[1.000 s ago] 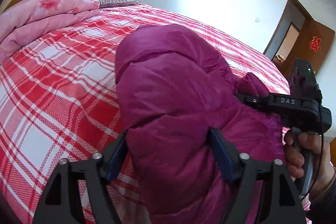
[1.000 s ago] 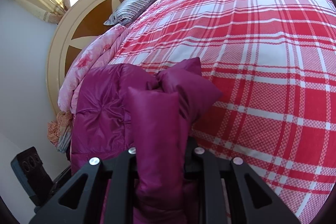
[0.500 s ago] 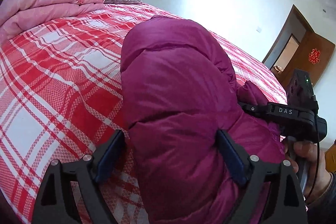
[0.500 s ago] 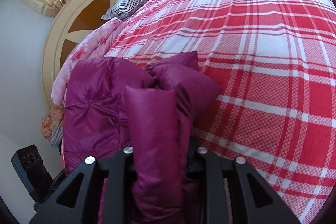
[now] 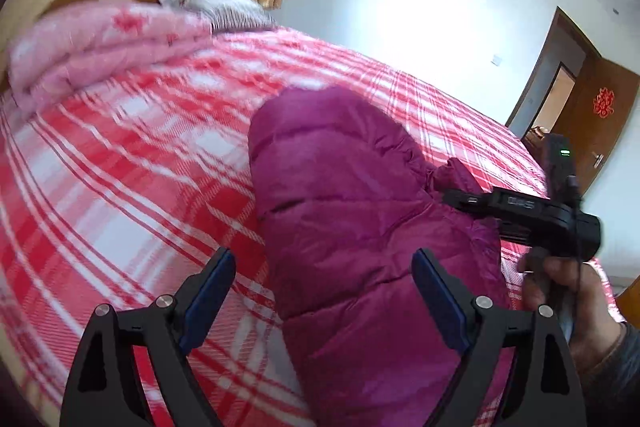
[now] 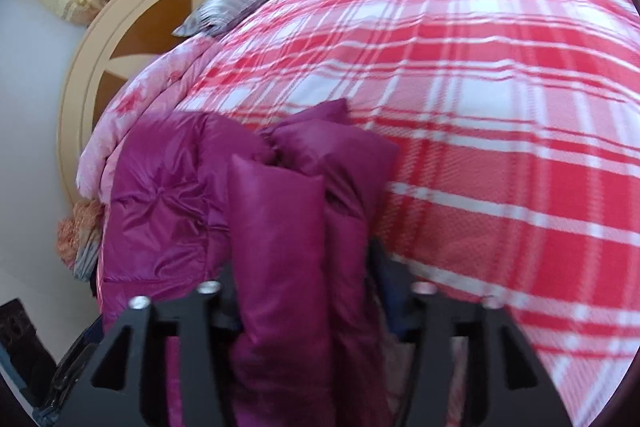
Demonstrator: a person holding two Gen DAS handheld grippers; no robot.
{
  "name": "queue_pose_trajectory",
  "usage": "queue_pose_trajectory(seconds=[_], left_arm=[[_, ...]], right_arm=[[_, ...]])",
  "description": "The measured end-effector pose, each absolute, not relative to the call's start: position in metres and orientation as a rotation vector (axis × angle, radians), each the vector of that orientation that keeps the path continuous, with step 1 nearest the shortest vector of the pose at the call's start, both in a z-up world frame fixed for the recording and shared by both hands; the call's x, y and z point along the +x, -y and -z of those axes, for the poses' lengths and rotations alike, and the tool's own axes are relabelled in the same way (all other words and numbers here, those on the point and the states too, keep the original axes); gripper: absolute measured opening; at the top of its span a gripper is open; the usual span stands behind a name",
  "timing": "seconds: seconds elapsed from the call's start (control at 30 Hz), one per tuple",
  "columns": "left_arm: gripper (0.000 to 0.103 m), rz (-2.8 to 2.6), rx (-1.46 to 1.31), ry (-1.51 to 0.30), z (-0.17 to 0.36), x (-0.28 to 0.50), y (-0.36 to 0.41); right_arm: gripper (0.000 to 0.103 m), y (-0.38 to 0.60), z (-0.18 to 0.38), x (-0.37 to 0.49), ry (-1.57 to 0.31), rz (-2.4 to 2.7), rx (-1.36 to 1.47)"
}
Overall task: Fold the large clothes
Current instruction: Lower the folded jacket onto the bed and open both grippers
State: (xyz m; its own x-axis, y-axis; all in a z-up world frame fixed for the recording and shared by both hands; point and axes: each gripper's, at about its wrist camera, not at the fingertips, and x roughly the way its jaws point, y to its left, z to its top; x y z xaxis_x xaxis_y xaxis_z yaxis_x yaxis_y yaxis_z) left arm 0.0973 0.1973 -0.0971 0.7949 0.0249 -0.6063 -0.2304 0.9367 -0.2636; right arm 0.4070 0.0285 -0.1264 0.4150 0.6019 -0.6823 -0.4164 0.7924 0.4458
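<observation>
Left wrist view: magenta down jacket [image 5: 360, 227] lies folded on plaid bed [image 5: 120, 187], now clear of left gripper [image 5: 324, 303], jaws wide & backed off. Right gripper [image 6: 308, 291], jaws just opening, jacket fold btwn them, grip loosening. Fold prob. set down.

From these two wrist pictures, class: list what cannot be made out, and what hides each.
- Jacket's near end: left view, cut off by the bottom edge.
- Right tongs' pads: right view, hidden behind jacket folds.
- Pillow pattern: left view, blurred.
- Bundle beside the bed: right view, jacket covers part.
</observation>
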Motion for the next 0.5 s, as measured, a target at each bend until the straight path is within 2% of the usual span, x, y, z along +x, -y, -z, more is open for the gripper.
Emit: queue_pose_trajectory(seconds=[0.1,0.17,0.3,0.5], left_arm=[[0.09,-0.149,-0.299,-0.598,0.079,0.088,-0.194],[0.09,-0.158,-0.273,-0.576,0.067,0.083,-0.19],[0.09,-0.154,-0.204,-0.526,0.044,0.073,-0.179],[0.09,-0.142,-0.166,-0.478,0.024,0.063,-0.174]], right_arm=[[0.063,-0.013,0.098,0.377,-0.85,-0.606,0.191],[0.075,-0.005,0.084,0.357,-0.795,-0.591,0.187],[0.077,0.0,0.064,0.316,-0.709,-0.57,0.153],[0.088,0.001,0.041,0.267,-0.615,-0.559,0.127]])
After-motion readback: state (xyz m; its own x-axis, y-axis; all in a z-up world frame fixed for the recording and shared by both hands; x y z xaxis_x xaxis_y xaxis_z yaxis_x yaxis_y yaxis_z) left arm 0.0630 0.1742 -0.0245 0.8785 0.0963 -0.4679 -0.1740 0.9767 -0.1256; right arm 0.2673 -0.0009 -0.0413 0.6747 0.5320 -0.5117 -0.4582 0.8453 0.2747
